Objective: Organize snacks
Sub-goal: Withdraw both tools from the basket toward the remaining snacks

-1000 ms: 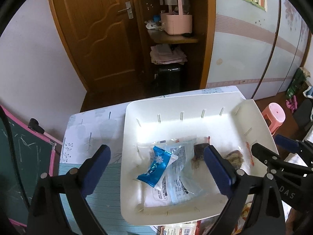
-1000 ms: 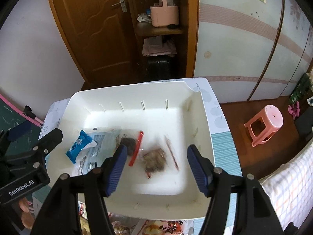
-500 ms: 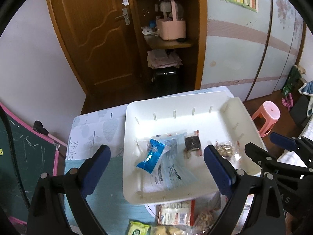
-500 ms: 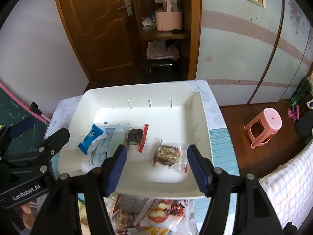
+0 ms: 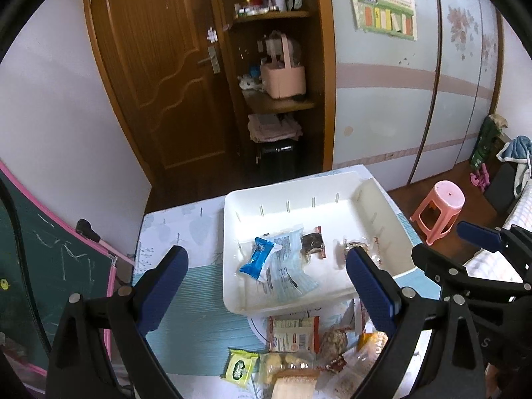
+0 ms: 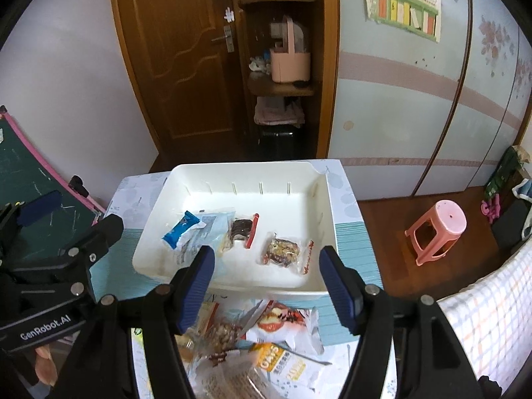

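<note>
Fingers: right gripper (image 6: 267, 271) just widened, empty, above tray (image 6: 319, 179) near rim; left gripper (image 5: 266, 271) spread wide, empty. Tray holds blue packet (image 6: 181, 229), dark snack (image 6: 241, 227), nut bar (image 6: 282, 251). Snack pile (image 6: 266, 342) just before tray.

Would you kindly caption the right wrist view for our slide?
Open right gripper above a white tray holding four wrapped snacks, with loose snack packets piled on the table in front.
</note>
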Motion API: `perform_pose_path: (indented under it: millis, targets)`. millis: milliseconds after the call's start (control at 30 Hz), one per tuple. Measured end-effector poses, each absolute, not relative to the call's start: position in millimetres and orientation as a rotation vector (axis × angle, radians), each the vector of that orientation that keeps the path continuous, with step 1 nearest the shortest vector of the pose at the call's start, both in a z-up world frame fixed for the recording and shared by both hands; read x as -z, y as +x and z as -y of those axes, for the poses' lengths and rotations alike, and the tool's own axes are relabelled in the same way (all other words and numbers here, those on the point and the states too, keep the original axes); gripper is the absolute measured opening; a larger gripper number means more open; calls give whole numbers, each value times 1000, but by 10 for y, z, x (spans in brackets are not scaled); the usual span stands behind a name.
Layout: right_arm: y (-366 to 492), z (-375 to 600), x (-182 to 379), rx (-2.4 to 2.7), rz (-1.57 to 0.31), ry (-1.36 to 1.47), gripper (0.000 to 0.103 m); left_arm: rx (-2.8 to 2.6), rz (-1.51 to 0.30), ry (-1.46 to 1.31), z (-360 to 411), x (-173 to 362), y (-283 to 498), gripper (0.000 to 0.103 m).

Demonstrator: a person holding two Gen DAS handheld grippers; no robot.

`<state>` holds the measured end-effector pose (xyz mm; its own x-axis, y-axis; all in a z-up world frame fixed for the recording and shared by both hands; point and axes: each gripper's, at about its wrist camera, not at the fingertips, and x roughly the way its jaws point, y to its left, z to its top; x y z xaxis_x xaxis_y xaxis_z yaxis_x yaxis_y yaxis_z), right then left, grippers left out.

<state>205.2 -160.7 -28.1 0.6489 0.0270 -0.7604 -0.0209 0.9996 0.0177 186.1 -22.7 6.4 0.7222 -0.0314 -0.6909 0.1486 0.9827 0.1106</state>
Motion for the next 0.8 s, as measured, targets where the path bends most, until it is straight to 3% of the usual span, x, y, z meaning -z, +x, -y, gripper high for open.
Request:
perform_pose_path:
  millis: [400,800]
  targets:
    - [1467,1568,266,-64,-849,-12,72,149,-734,166,194,-119,1178,96]
    - [1035,1526,970,-117,-956,-54,72,198,-862,101,148,671,660,96]
